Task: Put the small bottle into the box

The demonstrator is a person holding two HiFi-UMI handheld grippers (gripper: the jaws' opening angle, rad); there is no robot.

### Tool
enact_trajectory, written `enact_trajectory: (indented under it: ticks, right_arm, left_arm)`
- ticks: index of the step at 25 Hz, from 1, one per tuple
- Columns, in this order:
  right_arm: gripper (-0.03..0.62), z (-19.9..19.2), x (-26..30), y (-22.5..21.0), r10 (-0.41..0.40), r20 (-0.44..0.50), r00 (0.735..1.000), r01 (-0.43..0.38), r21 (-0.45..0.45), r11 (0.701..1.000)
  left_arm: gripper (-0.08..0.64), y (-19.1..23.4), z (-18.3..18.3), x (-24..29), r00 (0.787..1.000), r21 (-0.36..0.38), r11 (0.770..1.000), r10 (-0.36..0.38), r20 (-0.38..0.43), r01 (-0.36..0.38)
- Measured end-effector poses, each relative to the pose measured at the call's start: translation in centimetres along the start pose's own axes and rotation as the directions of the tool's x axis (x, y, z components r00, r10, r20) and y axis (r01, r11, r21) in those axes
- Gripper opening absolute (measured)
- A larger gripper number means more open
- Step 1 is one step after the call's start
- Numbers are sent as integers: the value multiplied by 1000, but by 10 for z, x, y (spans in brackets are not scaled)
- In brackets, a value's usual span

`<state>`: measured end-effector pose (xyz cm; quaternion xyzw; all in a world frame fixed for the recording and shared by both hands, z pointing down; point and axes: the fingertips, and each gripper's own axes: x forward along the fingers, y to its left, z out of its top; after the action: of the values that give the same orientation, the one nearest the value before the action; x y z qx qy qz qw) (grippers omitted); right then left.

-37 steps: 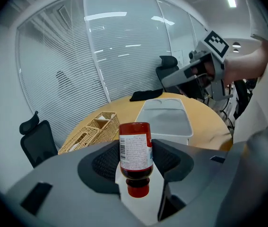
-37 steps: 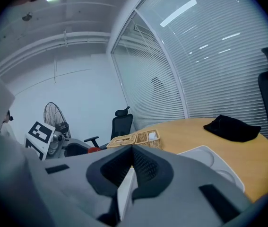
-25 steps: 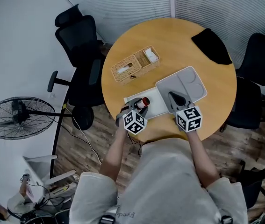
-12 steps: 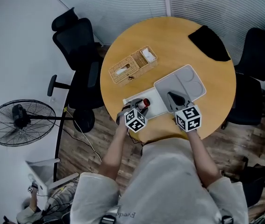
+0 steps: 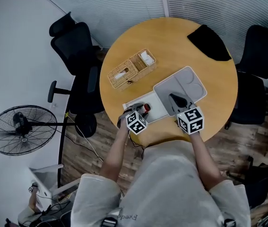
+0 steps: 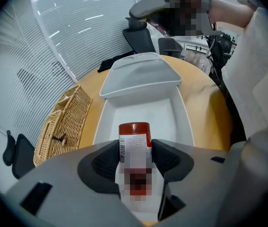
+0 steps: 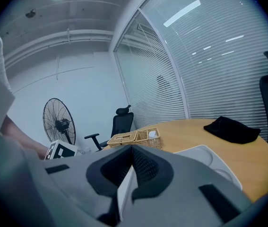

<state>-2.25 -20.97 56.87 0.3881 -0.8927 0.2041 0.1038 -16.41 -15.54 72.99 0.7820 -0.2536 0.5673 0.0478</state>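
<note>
A small bottle [image 6: 134, 141] with a red cap and a white label is clamped between the pads of my left gripper [image 6: 134, 152]. It hangs over the near end of the open white box [image 6: 186, 119], with the cap pointing into the box. From the head view the bottle [image 5: 145, 108] shows just past the left gripper [image 5: 136, 116]. The box lid [image 5: 180, 86] stands raised on the right. My right gripper [image 7: 130, 167] is shut on the lid's thin white edge [image 7: 124, 188] and holds it up.
A wicker basket [image 5: 129, 69] lies on the round wooden table [image 5: 171, 37] beyond the box. A black cloth [image 5: 208, 42] sits at the far right. Black office chairs [image 5: 79, 56] ring the table, and a floor fan [image 5: 22, 130] stands to the left.
The head view has drifted a little. Both grippers keep their places and their holds.
</note>
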Motion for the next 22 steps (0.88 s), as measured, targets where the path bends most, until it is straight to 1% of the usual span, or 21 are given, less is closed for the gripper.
enact_trajectory:
  ticks: [5,8,16,22]
  right_arm:
    - [18,0,-1,-9,-19,6,1000,19,14,1000]
    - [17,-2,-1,-13,-28,-1,1000,28,21,999]
    - [18,-4,4,-9,-19,-12,1000,19,15,1000]
    - [18,-7,4,-11,-27,-22,999,27,19,999]
  left_arm:
    - [232,-1,-4,9,999,32,999,-26,-33,27]
    - [232,-4,-6,14,998,24,999,-47,-40,48]
    - [232,-12,-17,19,991,62,993,-92,-93,98]
    - [232,-13,-23,21,988,59,991,-111,-103,117]
